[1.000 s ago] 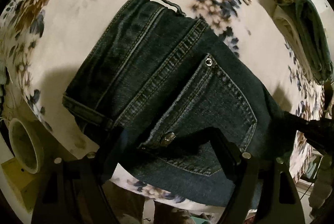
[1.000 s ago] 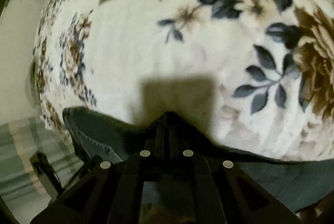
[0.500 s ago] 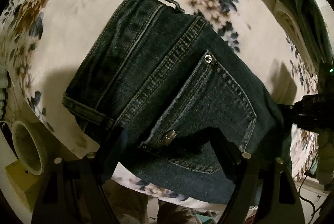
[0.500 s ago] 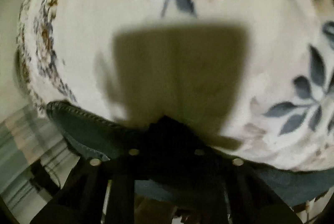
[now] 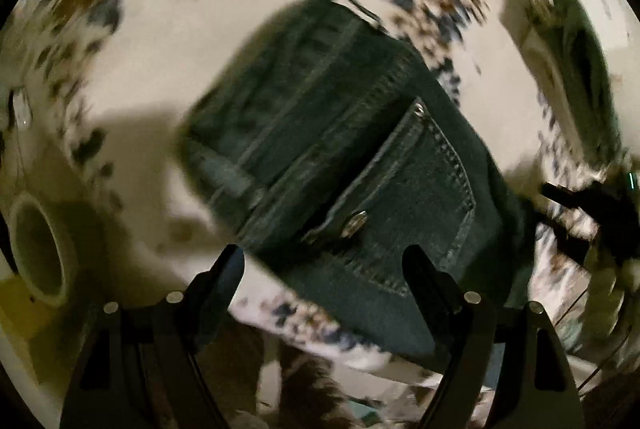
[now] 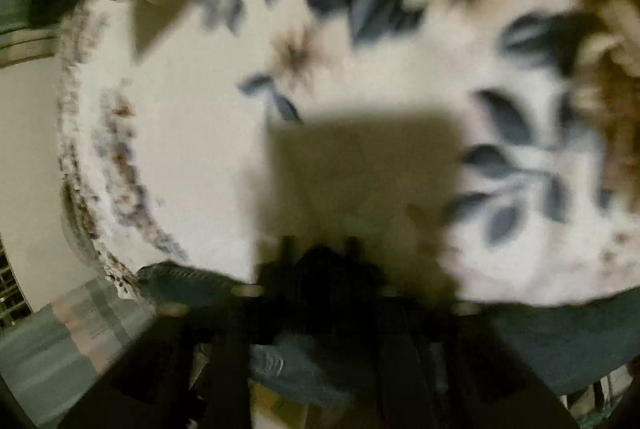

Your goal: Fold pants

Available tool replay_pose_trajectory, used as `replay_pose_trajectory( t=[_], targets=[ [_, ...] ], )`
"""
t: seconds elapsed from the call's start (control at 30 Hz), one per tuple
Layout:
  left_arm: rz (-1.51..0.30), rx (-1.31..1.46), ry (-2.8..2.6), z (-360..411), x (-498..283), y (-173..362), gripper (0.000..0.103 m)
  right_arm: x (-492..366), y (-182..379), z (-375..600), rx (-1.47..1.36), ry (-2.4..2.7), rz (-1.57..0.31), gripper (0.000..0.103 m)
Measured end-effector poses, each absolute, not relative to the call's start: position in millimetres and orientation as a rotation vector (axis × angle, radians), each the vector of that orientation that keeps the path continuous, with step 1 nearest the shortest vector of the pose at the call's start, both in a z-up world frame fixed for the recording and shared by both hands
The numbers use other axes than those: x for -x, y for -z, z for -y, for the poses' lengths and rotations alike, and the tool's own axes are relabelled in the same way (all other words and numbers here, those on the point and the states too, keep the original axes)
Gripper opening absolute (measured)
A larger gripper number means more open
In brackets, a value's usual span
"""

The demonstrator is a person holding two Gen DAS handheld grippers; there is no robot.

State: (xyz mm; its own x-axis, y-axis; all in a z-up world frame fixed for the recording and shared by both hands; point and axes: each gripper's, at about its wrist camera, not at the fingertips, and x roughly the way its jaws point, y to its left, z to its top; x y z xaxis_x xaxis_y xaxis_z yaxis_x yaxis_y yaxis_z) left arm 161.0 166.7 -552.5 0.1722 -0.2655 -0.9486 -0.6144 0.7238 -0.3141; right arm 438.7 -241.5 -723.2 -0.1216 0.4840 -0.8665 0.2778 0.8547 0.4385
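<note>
Left wrist — jeans (image 5: 352,169) beyond spread fingers (image 5: 424,273).

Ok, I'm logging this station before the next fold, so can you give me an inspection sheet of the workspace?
Surface: cream floral-print bedspread.
Job's things: dark blue denim jeans, folded, back pocket up.
Clutter: folded green and cream garments at the far right; a pale tape roll at the left edge.
Grippers: left gripper fingers spread, holding nothing; right gripper blurred, fingers together on the jeans' edge.
Cables: thin dark wire, lower right.
Surroundings: blurred, dim.
</note>
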Motion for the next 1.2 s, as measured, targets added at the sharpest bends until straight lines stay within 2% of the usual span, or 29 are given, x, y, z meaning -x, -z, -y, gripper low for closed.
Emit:
replay_pose_trajectory(
  t=[0.03,0.07,0.2,0.4,0.43,0.47,0.5,0.53,0.57,0.63,0.7,0.9,0.93,1.0,1.07,1.1,1.13,1.17,1.2],
  targets=[
    [-1.405,0.810,-0.308,-174.6,-154.5,549.4,0.080,-429.5,708.3,251.1,-0.627,-0.204,-1.681,0.062],
    [-1.399,0.832,-0.323,-180.4,-150.5,548.2,0.080,-414.2,693.5,262.5,-0.679,-0.208,-1.659,0.064],
    [-1.367,0.955,-0.392,-206.8,-141.3,558.0,0.080,-345.7,677.7,291.9,-0.802,-0.126,-1.691,0.064],
    [-1.316,1.159,-0.478,-233.0,-143.0,599.9,0.080,-228.3,748.8,280.2,-1.115,0.043,-1.823,0.064],
    [-1.299,1.185,-0.488,-237.1,-142.3,606.6,0.072,-214.8,761.0,275.5,-1.157,0.062,-1.819,0.064],
    [-1.277,1.207,-0.488,-240.5,-140.9,609.9,0.047,-204.4,772.6,269.4,-1.195,0.087,-1.800,0.064],
    [-1.252,1.225,-0.474,-242.4,-140.3,611.5,0.033,-197.0,782.7,262.1,-1.225,0.111,-1.763,0.064],
    [-1.248,1.211,-0.473,-241.8,-141.2,609.6,0.029,-193.8,787.3,261.8,-1.235,0.129,-1.719,0.059],
    [-1.239,1.192,-0.471,-240.4,-141.3,605.4,0.025,-189.9,788.0,261.7,-1.212,0.163,-1.670,0.036],
    [-1.224,1.123,-0.463,-235.1,-139.0,591.4,0.020,-183.0,780.5,261.3,-1.138,0.237,-1.617,0.005],
    [-1.218,1.089,-0.448,-234.8,-130.9,581.8,0.015,-178.0,768.8,253.7,-1.065,0.227,-1.609,0.004],
    [-1.266,1.116,-0.442,-243.3,-127.4,598.9,0.015,-178.0,768.7,246.3,-0.956,0.172,-1.722,0.005],
    [-1.275,1.120,-0.433,-244.1,-128.9,597.7,0.018,-184.7,768.1,248.2,-0.938,0.155,-1.753,0.006],
    [-1.293,1.116,-0.409,-245.6,-133.1,591.1,0.019,-198.3,757.4,248.5,-0.882,0.114,-1.792,0.020],
    [-1.310,1.085,-0.397,-244.9,-132.9,577.5,0.026,-208.1,737.1,255.3,-0.842,0.031,-1.770,0.056],
    [-1.314,1.043,-0.399,-242.7,-133.3,567.9,0.028,-211.3,725.6,260.0,-0.835,-0.004,-1.743,0.065],
    [-1.325,0.989,-0.401,-238.9,-134.8,557.9,0.040,-213.1,715.6,261.6,-0.827,-0.025,-1.714,0.076],
    [-1.338,0.943,-0.396,-233.9,-138.2,551.0,0.066,-213.2,705.7,265.5,-0.819,-0.031,-1.687,0.082],
    [-1.348,0.886,-0.387,-226.8,-142.2,542.2,0.078,-210.1,698.2,271.8,-0.819,-0.023,-1.658,0.085]
  ],
)
